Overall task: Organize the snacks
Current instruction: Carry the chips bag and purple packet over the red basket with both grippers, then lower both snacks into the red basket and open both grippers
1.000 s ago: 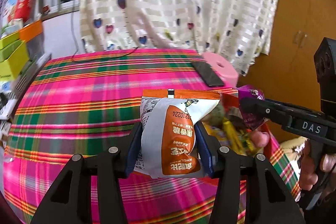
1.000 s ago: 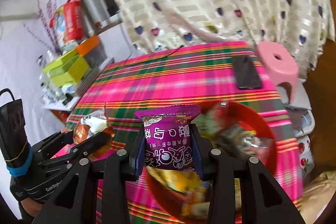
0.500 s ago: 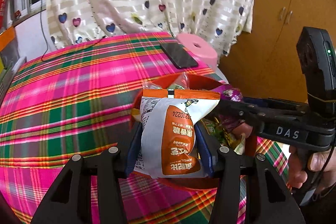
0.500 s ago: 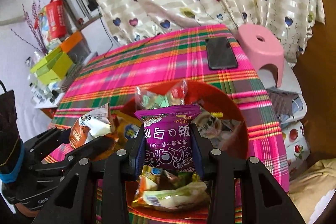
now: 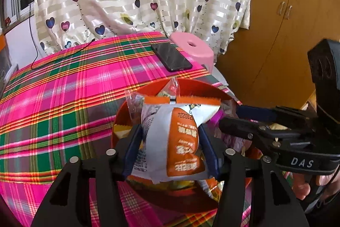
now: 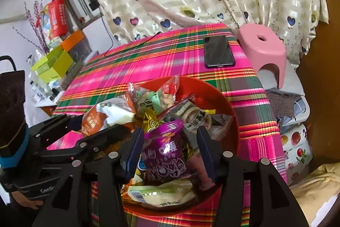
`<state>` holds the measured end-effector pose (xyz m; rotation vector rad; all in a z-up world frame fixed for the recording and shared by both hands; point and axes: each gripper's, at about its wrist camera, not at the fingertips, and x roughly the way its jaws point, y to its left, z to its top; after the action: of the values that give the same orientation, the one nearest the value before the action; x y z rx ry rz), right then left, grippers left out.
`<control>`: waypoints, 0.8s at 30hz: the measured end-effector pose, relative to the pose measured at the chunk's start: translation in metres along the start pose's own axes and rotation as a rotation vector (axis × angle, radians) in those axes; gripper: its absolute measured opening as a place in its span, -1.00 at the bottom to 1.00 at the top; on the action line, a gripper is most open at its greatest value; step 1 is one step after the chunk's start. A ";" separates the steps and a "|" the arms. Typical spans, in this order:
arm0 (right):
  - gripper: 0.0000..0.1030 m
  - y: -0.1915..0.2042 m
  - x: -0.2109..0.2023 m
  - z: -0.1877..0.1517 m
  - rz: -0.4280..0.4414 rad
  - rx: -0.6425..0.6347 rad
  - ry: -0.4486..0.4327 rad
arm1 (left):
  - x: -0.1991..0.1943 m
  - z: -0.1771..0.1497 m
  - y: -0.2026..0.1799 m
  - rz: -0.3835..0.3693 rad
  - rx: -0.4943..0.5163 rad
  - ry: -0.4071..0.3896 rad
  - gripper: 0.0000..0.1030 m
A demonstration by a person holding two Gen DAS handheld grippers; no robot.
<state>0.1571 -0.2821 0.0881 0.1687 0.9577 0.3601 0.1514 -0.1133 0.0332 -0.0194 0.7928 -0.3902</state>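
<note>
Because both packets are puffed, crinkly foil pouches, they are judged light, soft and somewhat slippery, and best taken across the flat middle rather than by a sealed edge (a hard squeeze could crush the contents or burst a seam). The left tool (image 5: pixel 170 148) is seen pinching an orange-and-white packet (image 5: pixel 176 137) by its sides, with the top seal standing clear above the fingers. The right tool (image 6: pixel 167 152) is pinching a purple packet (image 6: pixel 164 154) in the same manner. Both packets are held over a red bowl (image 6: pixel 212 90), which stands near the right edge of the surface (image 5: pixel 63 99) on its plaid cloth.

The bowl is well filled: a clear bag of pale nuts (image 6: pixel 157 95) stands at the far rim, a gold-wrapped piece (image 6: pixel 152 120) and a cup-shaped pack (image 6: pixel 194 116) lie in the middle, and a pale green packet (image 6: pixel 161 195) lies at the near rim. Little bare room is left, so a released packet is judged likely to rest on the heap and may slide. A phone (image 6: pixel 218 51) lies on the surface beyond the bowl, apart from it.
</note>
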 end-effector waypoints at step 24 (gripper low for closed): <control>-0.20 0.012 -0.033 -0.022 -0.024 -0.054 -0.051 | -0.038 -0.008 0.012 0.005 -0.056 -0.078 0.16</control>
<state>0.1193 -0.2837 0.1046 0.1168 0.8983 0.3576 0.1257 -0.0877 0.0523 -0.0844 0.7268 -0.3604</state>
